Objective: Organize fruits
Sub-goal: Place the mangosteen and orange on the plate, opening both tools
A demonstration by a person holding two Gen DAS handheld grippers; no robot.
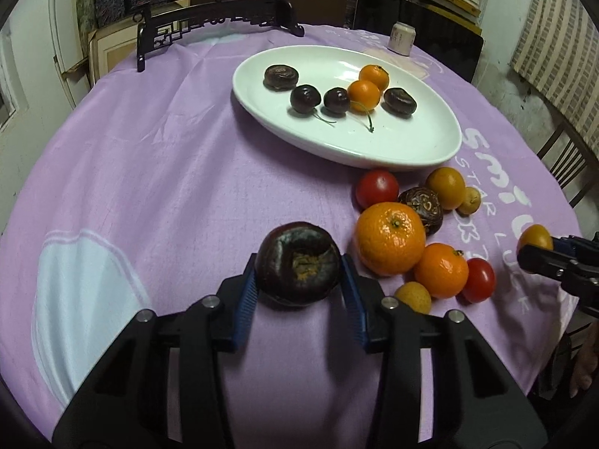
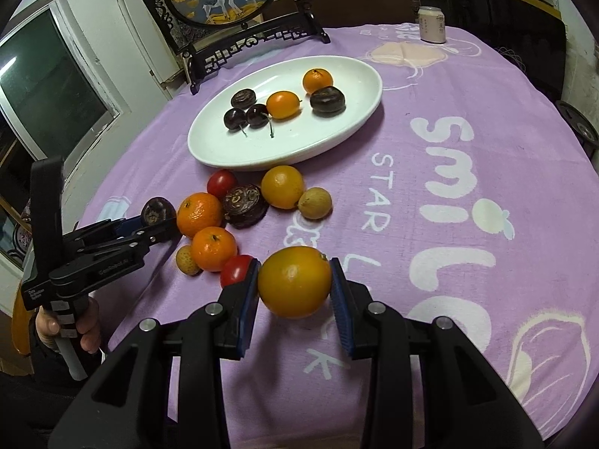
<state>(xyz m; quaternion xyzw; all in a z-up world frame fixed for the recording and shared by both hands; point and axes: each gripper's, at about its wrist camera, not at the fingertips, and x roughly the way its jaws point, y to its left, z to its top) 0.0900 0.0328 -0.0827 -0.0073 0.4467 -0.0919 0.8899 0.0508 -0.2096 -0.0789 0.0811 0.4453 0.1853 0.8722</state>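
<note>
The left gripper (image 1: 298,284) is clamping a dark wrinkled fruit (image 1: 298,263) between its blue pads. Just to its right a loose cluster of fruits is lying on the purple cloth (image 1: 149,172), a big mandarin (image 1: 390,238) nearest. Ahead of both tongs, the white oval plate (image 1: 393,149) is holding six fruits. The right gripper (image 2: 294,287) is gripping a yellow-orange citrus (image 2: 294,281), a red tomato (image 2: 236,269) touching its left finger.

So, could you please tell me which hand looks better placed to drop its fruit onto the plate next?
Probably left: its tool holds the water chestnut facing bare rim of the white plate.
</note>
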